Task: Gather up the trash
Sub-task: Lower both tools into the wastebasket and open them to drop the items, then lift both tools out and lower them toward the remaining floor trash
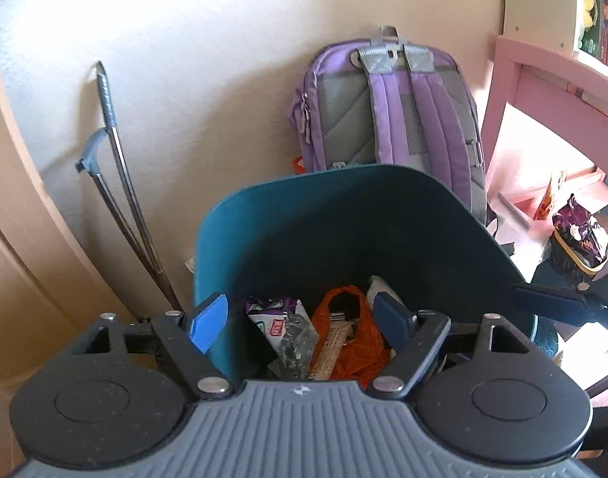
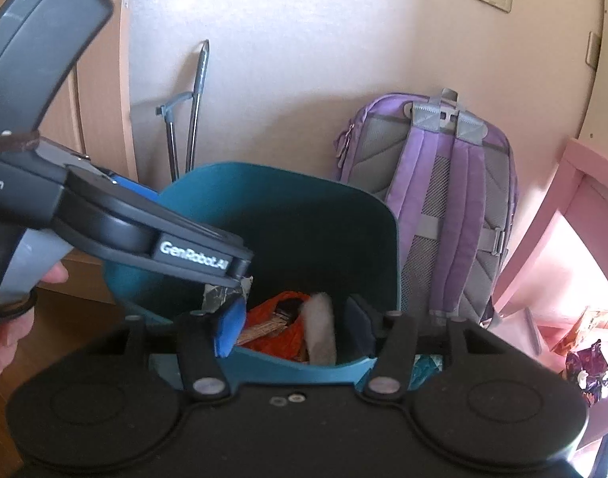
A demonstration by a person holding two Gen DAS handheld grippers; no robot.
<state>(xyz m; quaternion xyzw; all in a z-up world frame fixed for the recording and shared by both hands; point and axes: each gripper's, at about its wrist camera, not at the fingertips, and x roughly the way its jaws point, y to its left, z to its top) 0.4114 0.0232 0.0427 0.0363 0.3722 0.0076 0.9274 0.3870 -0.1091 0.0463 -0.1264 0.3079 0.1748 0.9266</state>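
Left wrist view, my left tongs (image 1: 302, 320) apart over teal bin (image 1: 240, 231), right tongs (image 2: 294, 328) apart too, wrappers (image 1: 343, 342) inside.

Bright right-side glare; fisheye-warped edges

Your teal bin (image 1: 343, 215) stands open at the top, its mouth free above the wrappers (image 1: 288, 330) at its bottom. Behind it the purple backpack (image 1: 387, 107) leans on the wall; the pink desk (image 1: 515, 79) crowds the right, metal poles (image 1: 116, 167) the left.
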